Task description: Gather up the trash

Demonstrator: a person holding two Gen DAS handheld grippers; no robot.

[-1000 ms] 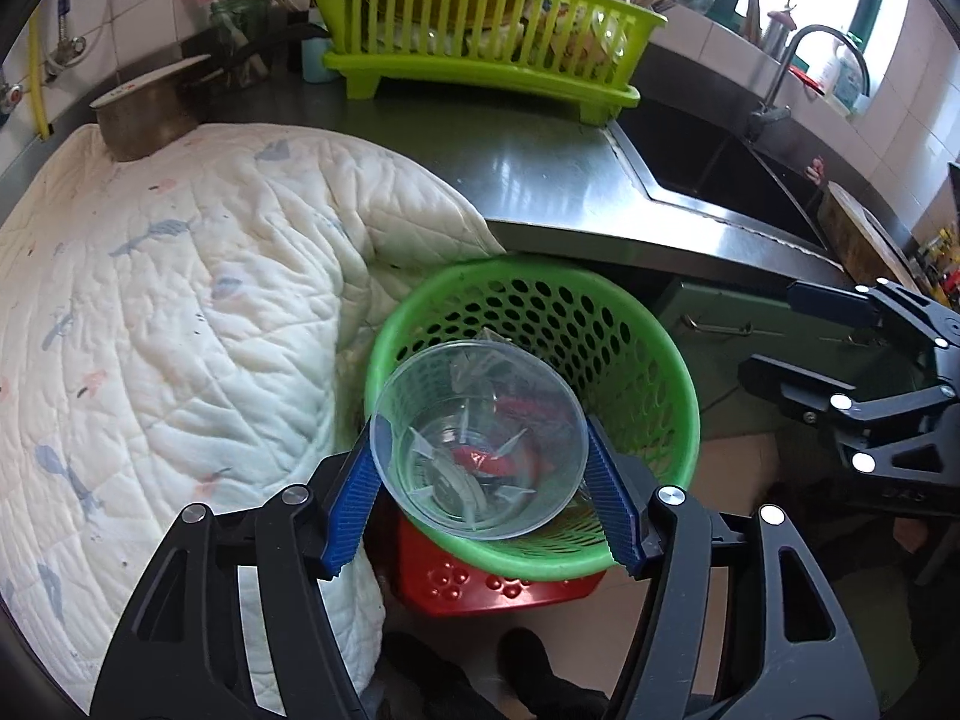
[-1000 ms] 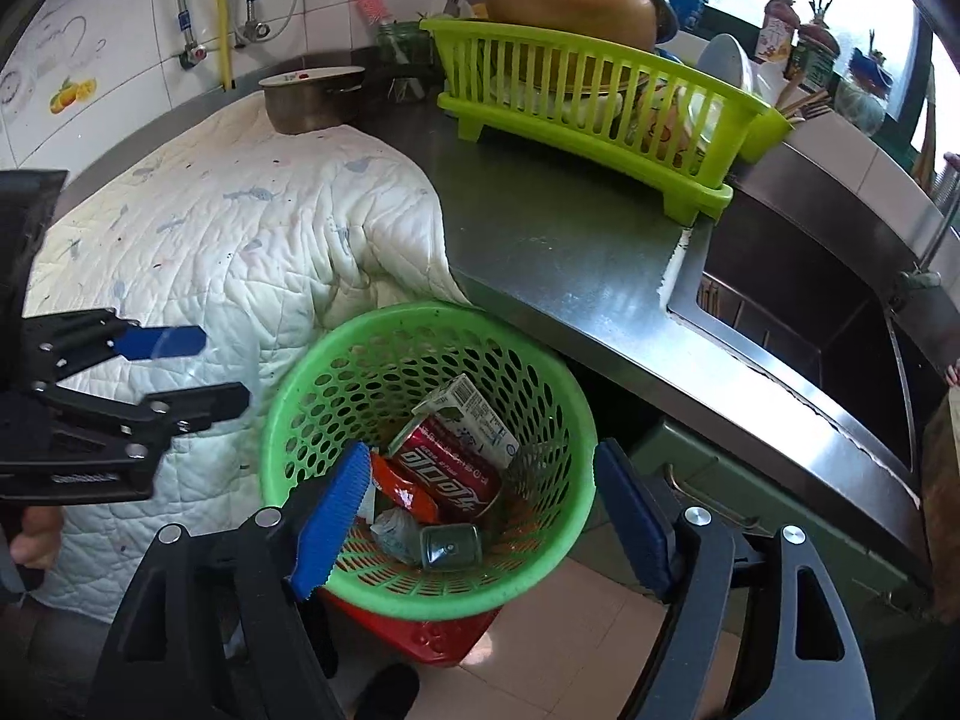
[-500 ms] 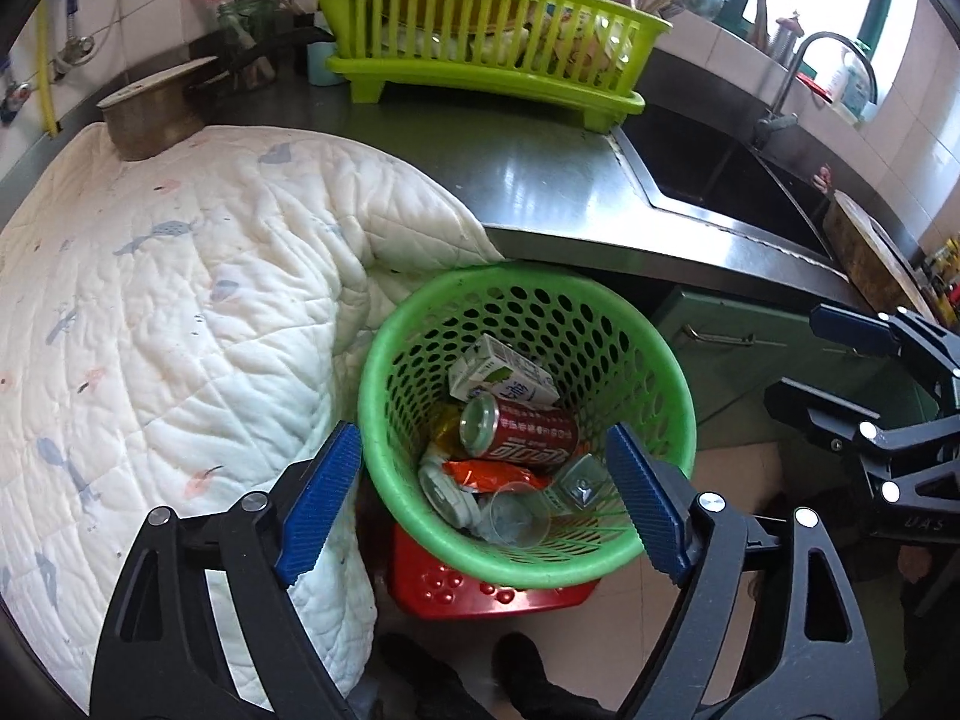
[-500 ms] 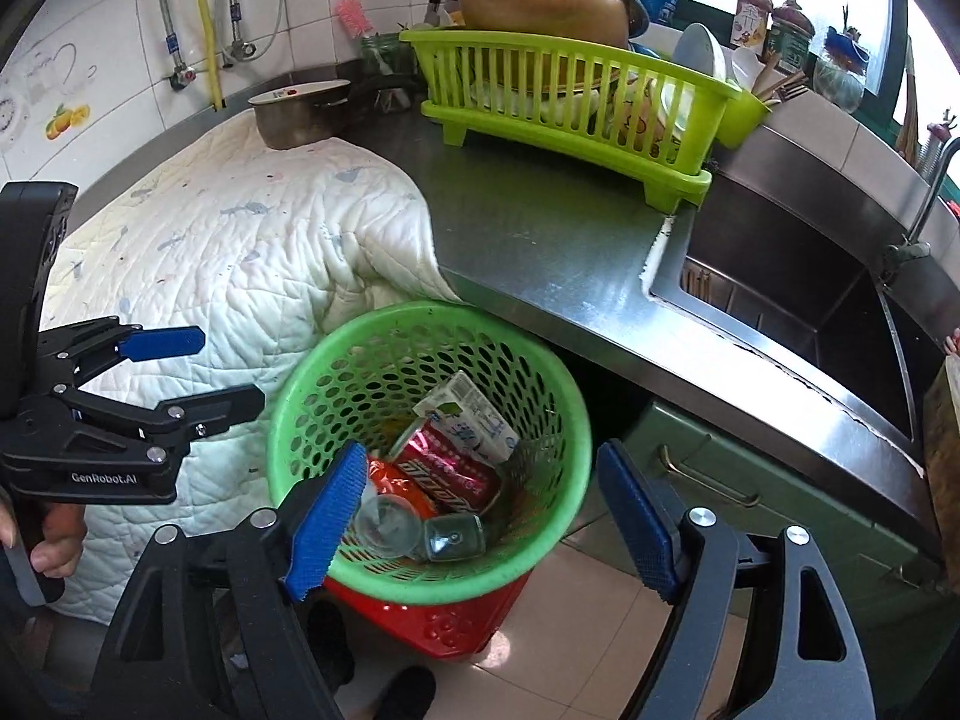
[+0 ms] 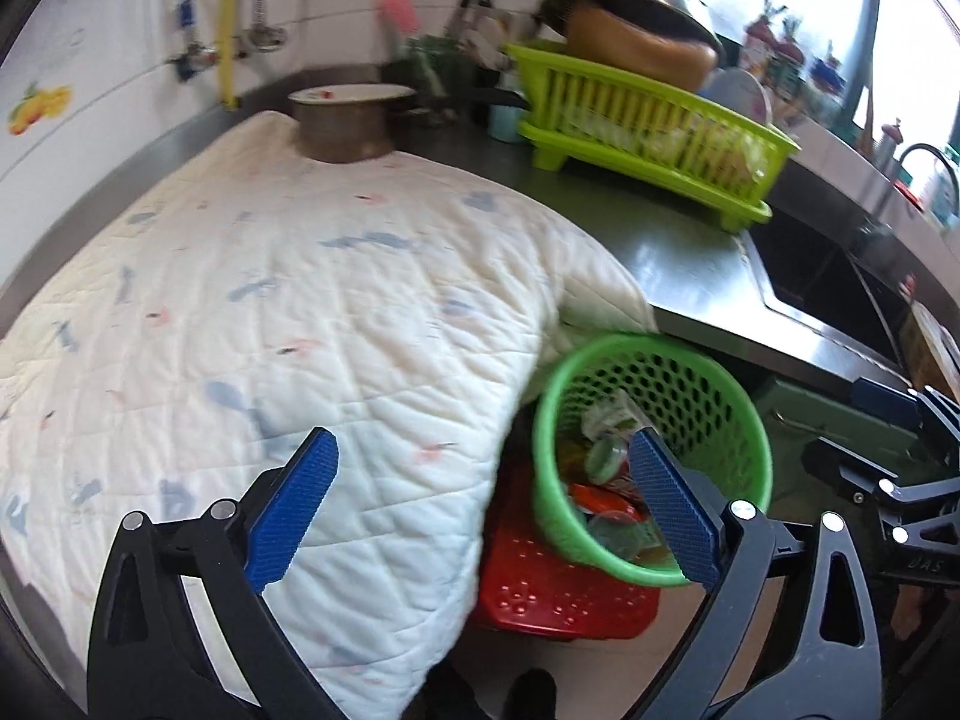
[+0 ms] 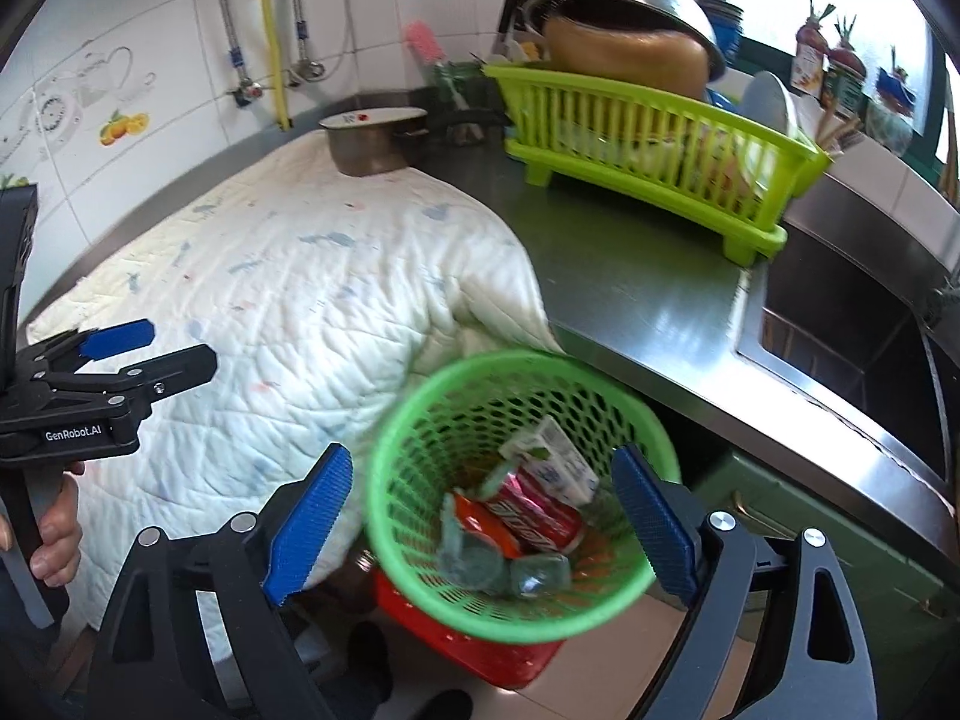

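A green perforated waste basket point(image 5: 714, 387) point(image 6: 420, 420) stands on a red stool point(image 5: 558, 594) beside the counter. It holds a red drink can point(image 6: 534, 516), a white carton point(image 6: 555, 459), an orange wrapper point(image 6: 480, 525) and a clear plastic cup point(image 5: 612, 531). My left gripper point(image 5: 483, 516) is open and empty, over the edge of the white quilt point(image 5: 288, 324), left of the basket. My right gripper point(image 6: 483, 525) is open and empty, above the basket's mouth. The left gripper also shows in the right wrist view point(image 6: 147, 348).
A steel counter point(image 6: 630, 294) carries a lime dish rack point(image 6: 648, 138) with bowls, a small pot point(image 6: 372, 141) at the quilt's far edge, and a sink point(image 6: 852, 330) at the right. Green cabinet fronts point(image 6: 810, 528) stand below the counter.
One second ago my left gripper held the clear cup over the basket; it opened and the cup dropped in. Since then the left gripper has swung left toward the quilt.
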